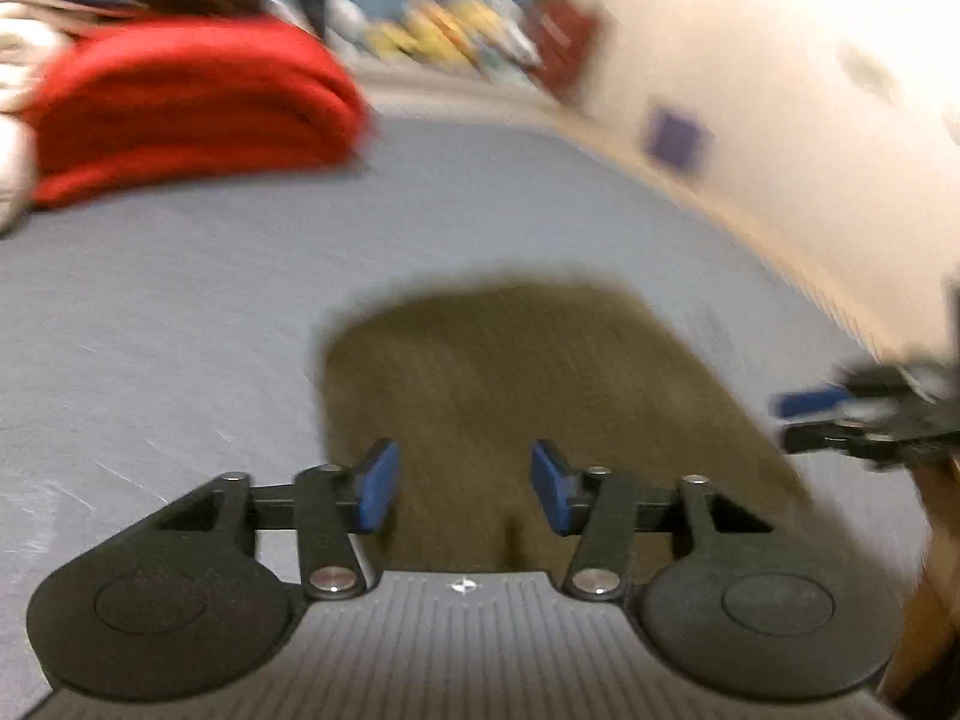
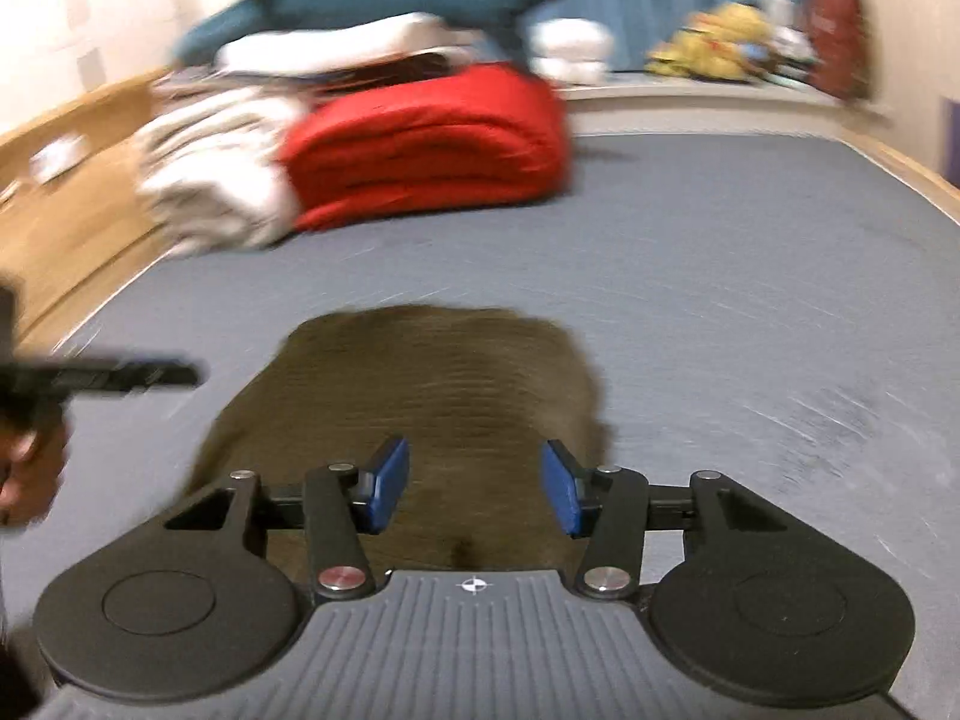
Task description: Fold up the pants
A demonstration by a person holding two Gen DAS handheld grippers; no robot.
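Note:
The olive-brown pants (image 1: 510, 372) lie flat as a compact, roughly rectangular bundle on the grey bed sheet (image 1: 180, 330). My left gripper (image 1: 465, 480) hovers over their near end, open, its blue pads apart with only the cloth below showing through the gap. My right gripper (image 2: 474, 480) is also open over the near end of the pants (image 2: 432, 378), gripping nothing. Each gripper shows at the other view's edge: the right gripper (image 1: 798, 420) at the pants' right side, and one left gripper finger (image 2: 138, 375) at their left side. Both views are blurred.
A folded red blanket (image 2: 432, 150) lies at the far left of the bed beside pale linens (image 2: 210, 180), with a teal plush shark (image 2: 372, 6) on top. A wooden bed frame (image 2: 72, 198) runs along the left and a wall (image 1: 780, 90) along the right. A hand (image 2: 30, 468) shows at the left edge.

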